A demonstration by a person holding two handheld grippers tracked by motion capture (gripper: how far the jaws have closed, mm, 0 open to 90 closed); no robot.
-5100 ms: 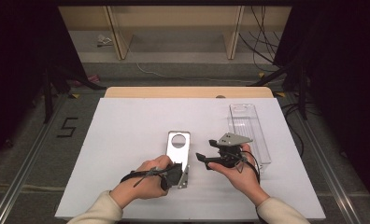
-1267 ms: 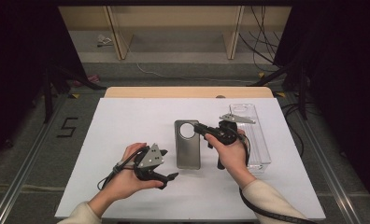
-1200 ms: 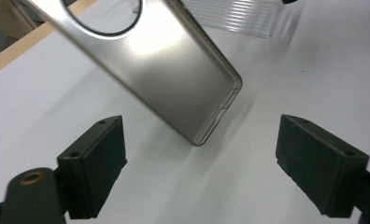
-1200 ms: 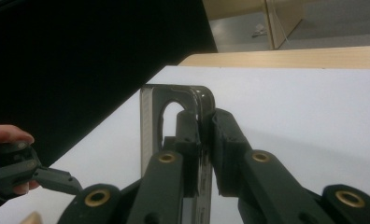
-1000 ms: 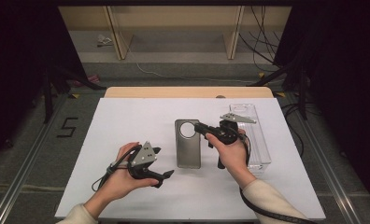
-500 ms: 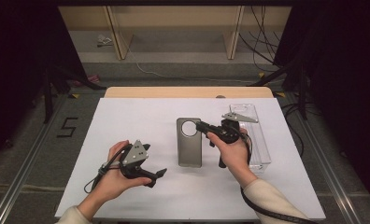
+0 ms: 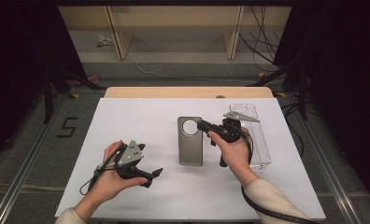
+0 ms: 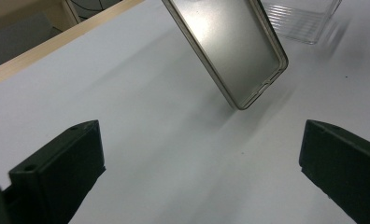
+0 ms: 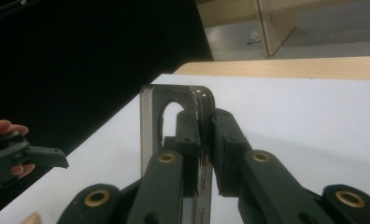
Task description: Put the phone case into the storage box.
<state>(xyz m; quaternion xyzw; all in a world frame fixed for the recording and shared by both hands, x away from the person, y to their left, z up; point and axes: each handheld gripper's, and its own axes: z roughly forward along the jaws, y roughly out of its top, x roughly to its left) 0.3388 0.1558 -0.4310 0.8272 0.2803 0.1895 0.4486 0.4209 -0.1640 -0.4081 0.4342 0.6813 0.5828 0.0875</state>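
While my right gripper (image 7: 202, 125) pinches the phone case (image 7: 190, 147) at its far right edge, the case stays centred on the table (image 7: 127, 116). My left gripper (image 7: 152, 176) hovers near-left, jaws spread wide.

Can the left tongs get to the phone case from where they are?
Probably yes. The left tongs are open and point toward the phone case, with only bare white table between them. The right tongs already grip its top edge, but its lower end is free.

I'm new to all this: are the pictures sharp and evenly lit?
High view: the white table is bright, the surroundings dark. Left gripper view: the phone case shows a soft glare patch and casts a faint shadow. Right gripper view: the right tool looks soft up close, and the left side is black.
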